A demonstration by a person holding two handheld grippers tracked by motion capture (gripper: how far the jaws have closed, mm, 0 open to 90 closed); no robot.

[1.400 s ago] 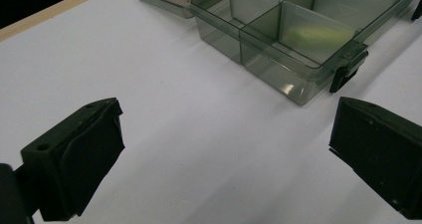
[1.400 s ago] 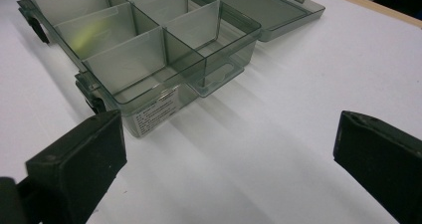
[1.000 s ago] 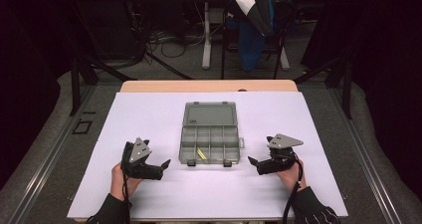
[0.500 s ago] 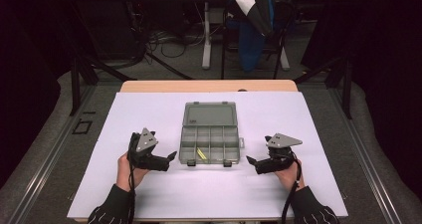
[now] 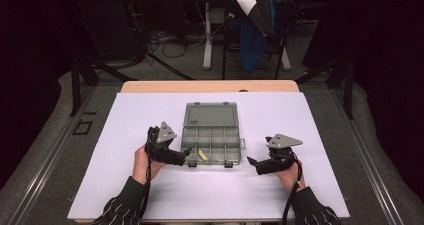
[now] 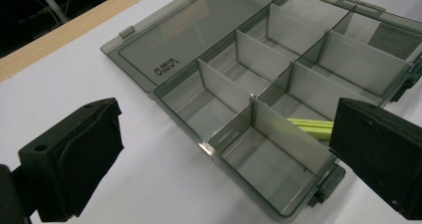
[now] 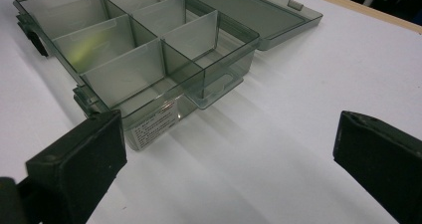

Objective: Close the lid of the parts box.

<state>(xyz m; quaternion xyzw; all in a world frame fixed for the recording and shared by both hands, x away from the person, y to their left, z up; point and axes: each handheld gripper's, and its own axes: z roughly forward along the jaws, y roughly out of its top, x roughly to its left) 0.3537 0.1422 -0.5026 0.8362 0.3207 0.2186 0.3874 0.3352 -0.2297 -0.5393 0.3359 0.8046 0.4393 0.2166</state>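
A clear grey compartment box (image 5: 210,145) lies open near the middle of the white table cover (image 5: 320,115), its flat lid (image 5: 210,115) folded back on the far side and lying on the cover. The tray is split by thin upright dividers (image 6: 219,87) into two rows of small cells. A yellow-green stick (image 5: 201,155) lies in a cell of the near row, toward the left end; in the left gripper view it shows (image 6: 311,127) behind a divider, partly hidden by that gripper's jaw, and in the right gripper view it is a blurred yellow patch (image 7: 84,47) through the plastic. A white label (image 7: 154,124) sits on the tray's end wall, and a small tab (image 7: 219,87) juts from that same end. The left gripper (image 5: 186,153) is held at the tray's near left corner, with its tip just at the box wall; its jaws stand wide apart, and nothing is between them. The right gripper (image 5: 251,161) is held low over the cover to the right of the box, clear of it, its jaws also spread wide with nothing in them. Both hands come in from the near edge in striped sleeves (image 5: 125,207). A strip of bare wooden tabletop (image 5: 210,86) shows beyond the cover, and behind it a chair draped with blue cloth (image 5: 255,30) stands on the floor.
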